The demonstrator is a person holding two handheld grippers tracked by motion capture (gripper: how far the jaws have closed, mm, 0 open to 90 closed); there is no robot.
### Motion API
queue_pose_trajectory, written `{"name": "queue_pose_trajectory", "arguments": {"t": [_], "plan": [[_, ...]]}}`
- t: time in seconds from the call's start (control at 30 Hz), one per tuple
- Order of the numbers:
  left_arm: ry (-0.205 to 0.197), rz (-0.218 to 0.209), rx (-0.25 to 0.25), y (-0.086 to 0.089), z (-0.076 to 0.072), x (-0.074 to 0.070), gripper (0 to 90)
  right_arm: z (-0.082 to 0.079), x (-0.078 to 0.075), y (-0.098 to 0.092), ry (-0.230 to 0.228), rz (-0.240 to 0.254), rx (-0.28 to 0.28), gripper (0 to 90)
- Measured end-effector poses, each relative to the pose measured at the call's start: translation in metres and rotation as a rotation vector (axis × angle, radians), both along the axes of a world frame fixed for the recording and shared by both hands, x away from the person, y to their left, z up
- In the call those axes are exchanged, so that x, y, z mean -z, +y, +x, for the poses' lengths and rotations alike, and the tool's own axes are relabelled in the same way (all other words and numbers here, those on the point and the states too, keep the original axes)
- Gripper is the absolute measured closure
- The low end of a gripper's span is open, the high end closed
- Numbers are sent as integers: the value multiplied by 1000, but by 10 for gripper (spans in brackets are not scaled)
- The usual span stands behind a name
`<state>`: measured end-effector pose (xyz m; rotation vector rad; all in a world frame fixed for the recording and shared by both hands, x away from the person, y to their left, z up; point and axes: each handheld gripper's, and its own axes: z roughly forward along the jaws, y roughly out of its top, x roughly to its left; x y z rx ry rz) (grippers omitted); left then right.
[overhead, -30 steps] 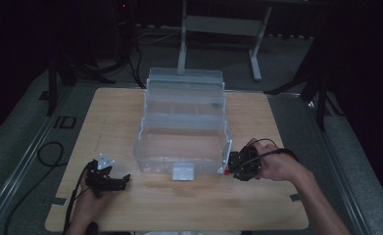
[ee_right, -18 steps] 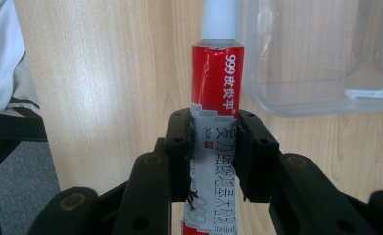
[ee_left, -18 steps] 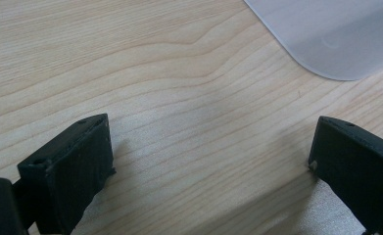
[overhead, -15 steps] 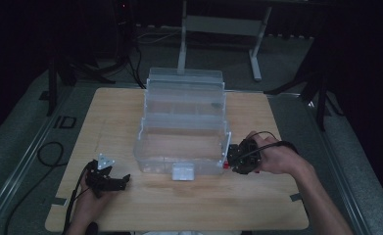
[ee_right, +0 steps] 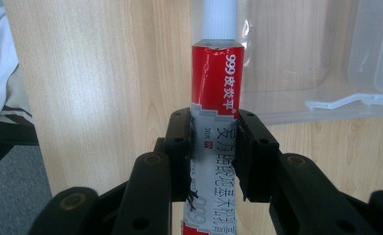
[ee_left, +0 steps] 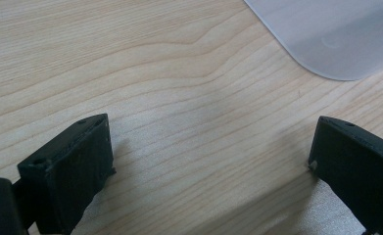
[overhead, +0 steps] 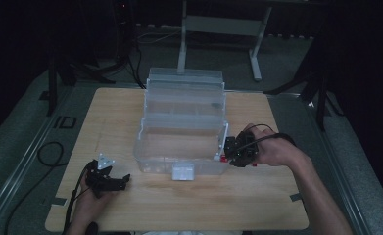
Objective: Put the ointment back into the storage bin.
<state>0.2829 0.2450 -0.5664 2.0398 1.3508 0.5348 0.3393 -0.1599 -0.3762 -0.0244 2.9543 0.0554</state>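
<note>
A red and white ointment tube [ee_right: 214, 93] with a white cap is clamped between the jaws of my right gripper [ee_right: 213, 142]. In the high view that right gripper [overhead: 230, 152] sits against the right front corner of the clear plastic box [overhead: 181, 142], the tube [overhead: 222, 157] poking toward the box wall. The clear tiered box stands open in the middle of the wooden table [overhead: 115, 107]. My left gripper [overhead: 123, 182] rests on the table at the front left, open, with bare wood between its jaws [ee_left: 206, 161].
A rounded corner of the clear box [ee_left: 336, 39] lies ahead of the left gripper. A white latch [overhead: 182, 171] sits on the box's front. Dark stands [overhead: 218, 29] and cables [overhead: 49, 154] surround the table.
My right gripper has moved a little leftward and forward with the tube, closer to the box's right front corner. The left gripper has stayed put.
</note>
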Motion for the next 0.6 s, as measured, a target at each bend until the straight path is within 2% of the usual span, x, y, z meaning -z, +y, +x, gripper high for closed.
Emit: {"name": "queue_pose_trajectory", "arguments": {"t": [0.4, 0.6], "plan": [[0, 0, 0, 0, 0, 0, 30, 9, -6, 3, 1, 6, 1, 699], [0, 0, 0, 0, 0, 0, 31, 12, -8, 9, -2, 5, -17, 699]]}}
